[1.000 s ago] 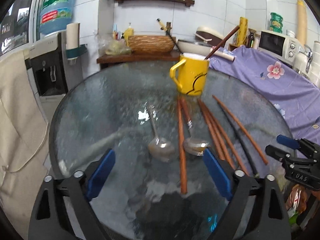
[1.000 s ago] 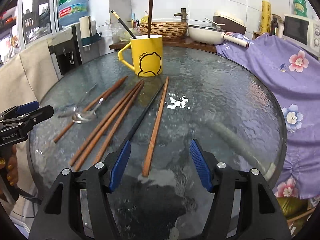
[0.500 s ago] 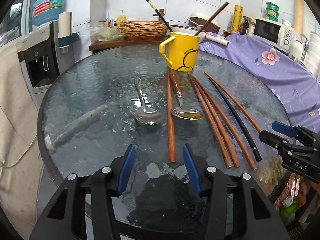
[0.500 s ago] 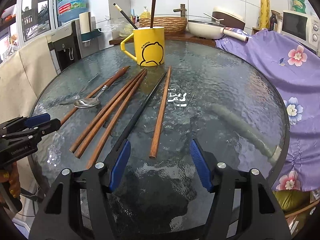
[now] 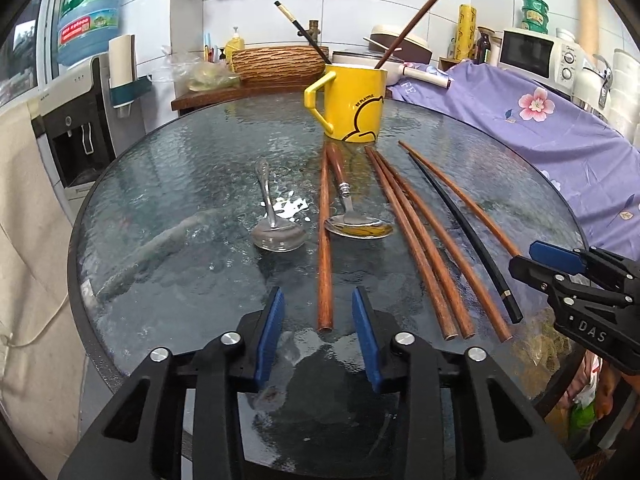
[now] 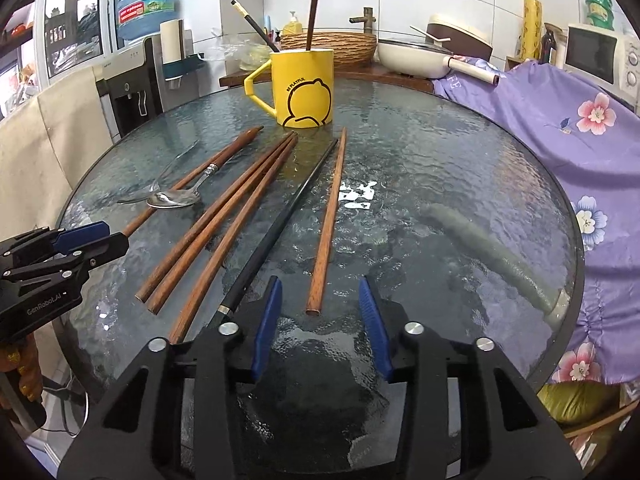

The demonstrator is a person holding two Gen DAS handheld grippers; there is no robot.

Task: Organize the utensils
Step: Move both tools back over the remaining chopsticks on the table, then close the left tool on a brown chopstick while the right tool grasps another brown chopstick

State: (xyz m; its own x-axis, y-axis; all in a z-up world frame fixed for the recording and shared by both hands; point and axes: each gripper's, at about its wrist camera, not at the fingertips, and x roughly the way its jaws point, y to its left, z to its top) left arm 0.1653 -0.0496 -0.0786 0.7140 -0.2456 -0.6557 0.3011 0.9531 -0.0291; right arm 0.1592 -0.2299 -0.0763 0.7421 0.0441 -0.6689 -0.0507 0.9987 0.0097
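A yellow mug (image 5: 354, 104) (image 6: 303, 87) holding two chopsticks stands at the far side of a round glass table (image 5: 160, 184). Several brown chopsticks, one black chopstick (image 5: 464, 232) (image 6: 280, 224) and two spoons (image 5: 358, 226) (image 5: 276, 234) lie in front of it. My left gripper (image 5: 318, 334) is open, its jaws either side of the near end of the leftmost brown chopstick (image 5: 324, 240). My right gripper (image 6: 320, 326) is open, straddling the near end of the rightmost brown chopstick (image 6: 328, 224). Each gripper shows in the other's view (image 5: 560, 264) (image 6: 80, 240).
A purple flowered cloth (image 6: 560, 128) covers the counter to the right, with a microwave (image 5: 532, 54) on it. A water dispenser (image 5: 76, 128) stands left. A wicker basket (image 6: 332, 46) and a pan (image 6: 416, 58) sit on a shelf behind the table.
The left gripper has narrowed its jaws and lined up around the leftmost chopstick's near end. The right gripper has moved slightly forward over its chopstick's end and narrowed a little.
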